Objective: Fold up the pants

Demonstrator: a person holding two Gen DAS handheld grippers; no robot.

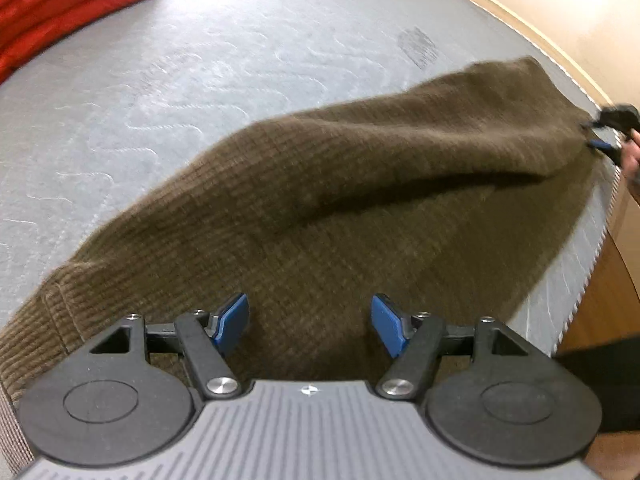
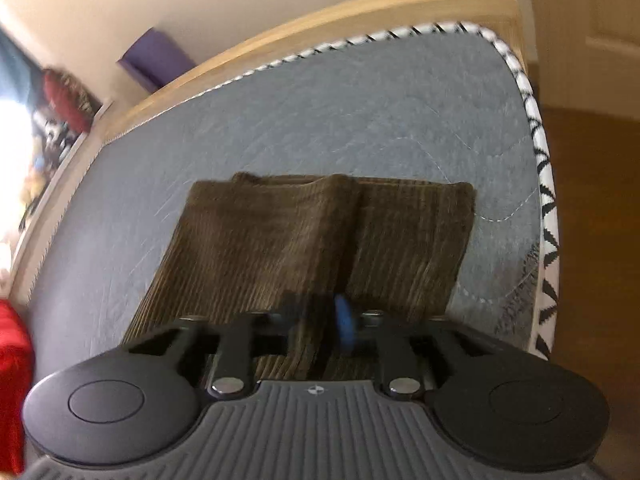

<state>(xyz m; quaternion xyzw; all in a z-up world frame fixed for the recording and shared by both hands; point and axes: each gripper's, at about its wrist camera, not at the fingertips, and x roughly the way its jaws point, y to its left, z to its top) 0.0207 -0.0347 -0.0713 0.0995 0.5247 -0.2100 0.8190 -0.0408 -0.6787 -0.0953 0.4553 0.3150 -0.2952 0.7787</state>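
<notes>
My left gripper (image 1: 310, 326) hangs wide open over the brown corduroy pants (image 1: 320, 208) on the grey mattress (image 1: 160, 100). My right gripper (image 2: 320, 326) is blurry; fabric's between the fingers, but I can't tell if it's actually pinched.

Soft even indoor light; blown-out glare at left edge of right wrist view; motion blur smears the pants (image 2: 312, 236) and right gripper's fingers (image 2: 344, 326); fisheye bends mattress (image 1: 200, 80) edges; faint shadow under cloth fold.
</notes>
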